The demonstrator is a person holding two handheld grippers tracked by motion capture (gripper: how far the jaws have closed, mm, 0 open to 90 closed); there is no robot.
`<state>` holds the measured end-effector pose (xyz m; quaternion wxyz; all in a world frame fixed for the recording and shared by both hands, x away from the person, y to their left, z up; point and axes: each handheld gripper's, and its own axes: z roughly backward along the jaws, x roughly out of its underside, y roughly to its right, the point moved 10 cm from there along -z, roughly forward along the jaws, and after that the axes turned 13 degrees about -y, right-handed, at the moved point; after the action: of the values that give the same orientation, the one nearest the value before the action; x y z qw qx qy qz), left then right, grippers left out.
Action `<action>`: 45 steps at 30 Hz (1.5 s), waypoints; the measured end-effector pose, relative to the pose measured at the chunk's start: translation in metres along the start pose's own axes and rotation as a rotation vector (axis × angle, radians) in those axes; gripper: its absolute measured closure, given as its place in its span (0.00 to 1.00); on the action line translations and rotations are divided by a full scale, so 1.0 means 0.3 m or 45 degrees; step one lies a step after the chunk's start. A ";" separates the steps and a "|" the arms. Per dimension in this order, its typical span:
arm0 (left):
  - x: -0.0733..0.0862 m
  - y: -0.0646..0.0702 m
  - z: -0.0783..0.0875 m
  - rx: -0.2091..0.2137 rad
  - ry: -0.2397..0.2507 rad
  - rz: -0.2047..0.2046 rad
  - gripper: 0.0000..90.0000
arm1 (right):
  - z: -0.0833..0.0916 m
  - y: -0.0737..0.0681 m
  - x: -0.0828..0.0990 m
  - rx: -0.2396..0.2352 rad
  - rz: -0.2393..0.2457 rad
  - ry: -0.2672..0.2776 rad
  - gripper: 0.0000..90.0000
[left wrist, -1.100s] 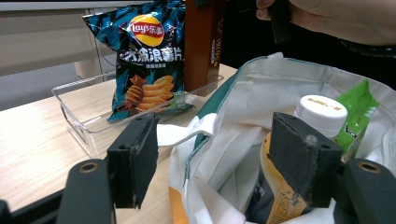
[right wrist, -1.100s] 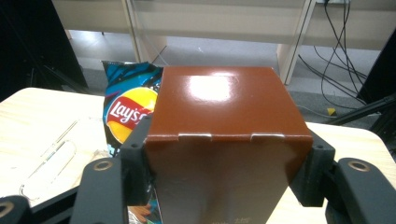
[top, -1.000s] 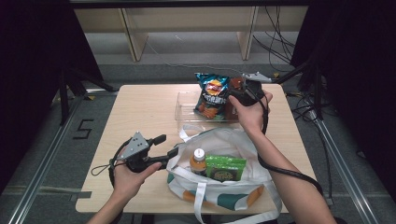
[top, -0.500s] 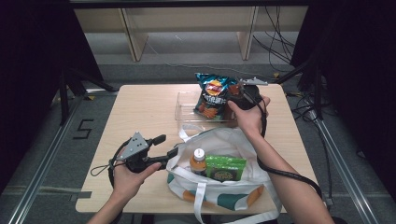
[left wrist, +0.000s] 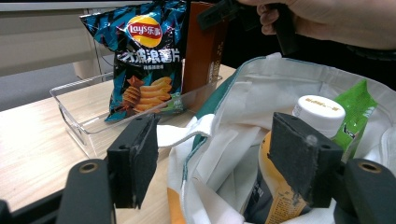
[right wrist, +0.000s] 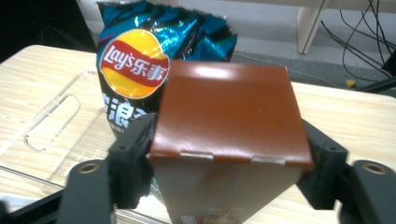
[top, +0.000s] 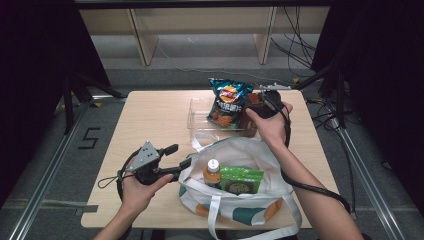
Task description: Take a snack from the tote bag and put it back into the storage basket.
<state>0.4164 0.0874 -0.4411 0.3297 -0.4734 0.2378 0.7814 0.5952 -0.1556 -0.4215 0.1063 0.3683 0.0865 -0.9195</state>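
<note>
Right gripper view has the right gripper (right wrist: 229, 156) around a brown carton (right wrist: 229, 116), one pad against each side. Its jaws have just been opening with the carton between them, so the grip looks light. The carton stands upright at the right end of the clear tray (top: 199, 114), on the far half of the counter (top: 150, 120), touching the chips (top: 227, 100).

The main risk is a topple. The carton is tall and narrow, and if a pad drags on it as the gripper backs off, it could tip into the chips. That bag only leans upright, so both might fall over the tray's low wall. Whether the carton's base sits flat on the tray floor cannot be told; if it rests on the rim, letting go would drop it.

The left gripper (top: 179, 156) is open, its jaws either side of the rim of the tote (top: 250, 150) at the near edge, pressing on nothing. A tug there could shift the tote.

The tray holds the chips and the carton. The tote holds a bottle (top: 213, 172) with a white cap and, to its right, a green packet (top: 241, 180).
</note>
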 end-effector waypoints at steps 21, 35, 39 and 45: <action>-0.006 0.004 -0.003 0.009 0.017 0.008 0.36 | 0.128 0.027 -0.032 -0.038 0.076 0.121 0.25; -0.002 0.000 0.002 -0.006 0.007 0.009 0.35 | 0.211 0.037 -0.006 -0.074 0.143 0.153 0.32; -0.002 0.000 0.002 -0.006 0.006 0.007 0.35 | 0.232 0.044 0.002 -0.073 0.163 0.170 0.33; -0.002 0.000 0.003 -0.009 0.007 0.008 0.35 | 0.261 0.038 0.032 -0.107 0.230 0.159 0.38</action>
<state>0.4162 0.0878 -0.4402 0.3251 -0.4760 0.2375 0.7819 0.5397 -0.1864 -0.3733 0.1986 0.4265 0.0978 -0.8770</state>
